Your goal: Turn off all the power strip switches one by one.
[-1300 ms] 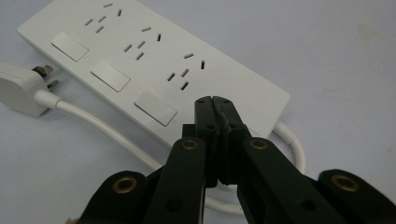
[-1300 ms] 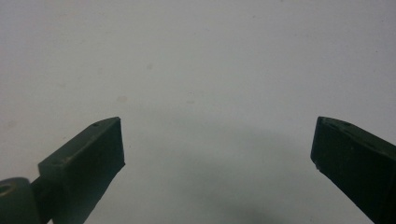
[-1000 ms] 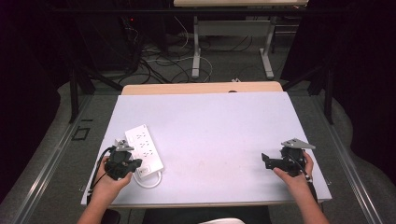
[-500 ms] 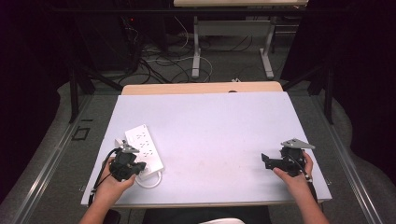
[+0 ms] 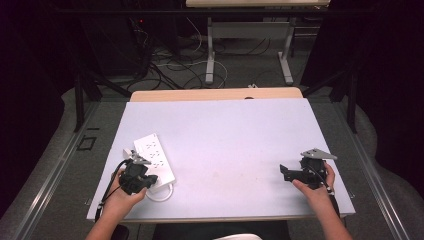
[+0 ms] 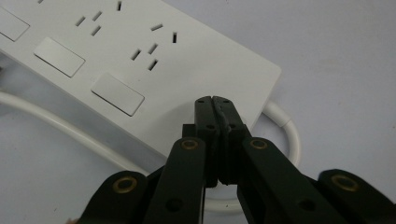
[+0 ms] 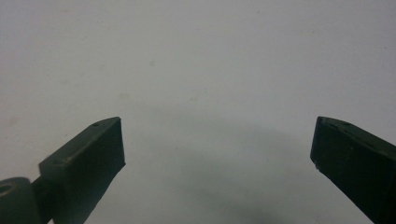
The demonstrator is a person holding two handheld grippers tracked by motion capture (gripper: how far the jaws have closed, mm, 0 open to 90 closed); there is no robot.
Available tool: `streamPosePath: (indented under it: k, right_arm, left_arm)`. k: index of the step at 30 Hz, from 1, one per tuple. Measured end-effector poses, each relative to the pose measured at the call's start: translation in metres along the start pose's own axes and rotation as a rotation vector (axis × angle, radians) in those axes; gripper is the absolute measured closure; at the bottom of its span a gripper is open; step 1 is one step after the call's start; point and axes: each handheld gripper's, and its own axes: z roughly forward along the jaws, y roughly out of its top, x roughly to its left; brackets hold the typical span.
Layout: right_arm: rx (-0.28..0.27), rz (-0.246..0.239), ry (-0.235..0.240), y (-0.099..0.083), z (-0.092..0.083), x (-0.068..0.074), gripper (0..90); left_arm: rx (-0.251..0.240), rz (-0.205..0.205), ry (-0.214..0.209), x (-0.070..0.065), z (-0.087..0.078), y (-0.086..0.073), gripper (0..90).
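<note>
Under left gripper (image 6: 216, 105): power strip (image 6: 140, 60).

Left hand (image 5: 120, 197) comes in from the bottom left, holding the left gripper (image 5: 145, 176) low, tips angled forward and right; in the left gripper view its jaws are pressed together with nothing between them. Right hand (image 5: 314, 186) comes in from the bottom right, gripping the right gripper (image 5: 283, 171), which points left. Right jaws stand wide apart, empty.
</note>
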Motion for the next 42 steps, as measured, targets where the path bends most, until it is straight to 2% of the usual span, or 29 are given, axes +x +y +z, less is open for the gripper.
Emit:
streamPosePath:
  k: [11, 20, 23, 24, 27, 32, 33, 38, 42]
  right_arm:
    - [-0.001, -0.002, 0.006, -0.0001, 0.0009, -0.0002, 2.4]
    - [-0.002, 0.000, 0.008, -0.0003, 0.0008, 0.0006, 2.4]
    - [-0.002, -0.003, 0.006, -0.0005, 0.0011, 0.0005, 2.4]
    - [-0.001, -0.006, 0.005, -0.0005, 0.0011, 0.0003, 2.4]
    - [-0.002, -0.003, 0.005, -0.0005, 0.0010, 0.0004, 2.4]
    - [-0.002, 0.000, 0.006, -0.0005, 0.0010, 0.0004, 2.4]
    - [-0.002, 0.000, 0.006, -0.0005, 0.0010, 0.0004, 2.4]
    - [-0.001, -0.002, 0.007, -0.0006, 0.0014, -0.0001, 2.4]
    - [0.000, -0.004, 0.007, -0.0006, 0.0015, -0.0002, 2.4]
  left_arm:
    - [0.000, -0.010, -0.003, 0.0008, 0.0019, -0.0001, 89.9]
    - [0.007, -0.004, 0.002, -0.0005, 0.0023, 0.0000, 90.0]
    - [0.006, 0.000, -0.007, 0.0014, 0.0028, 0.0004, 90.0]
    - [0.012, -0.010, -0.007, 0.0011, 0.0028, 0.0003, 90.0]
    - [0.022, -0.003, 0.006, -0.0005, 0.0031, 0.0004, 90.0]
    - [0.006, 0.005, -0.005, 0.0009, 0.0028, -0.0001, 90.0]
    - [0.011, -0.011, -0.001, 0.0003, 0.0025, -0.0005, 90.0]
    - [-0.013, -0.007, 0.014, 0.0010, 0.0008, -0.0010, 90.0]
    - [-0.010, 0.000, 0.015, 0.0009, 0.0008, -0.0009, 90.0]
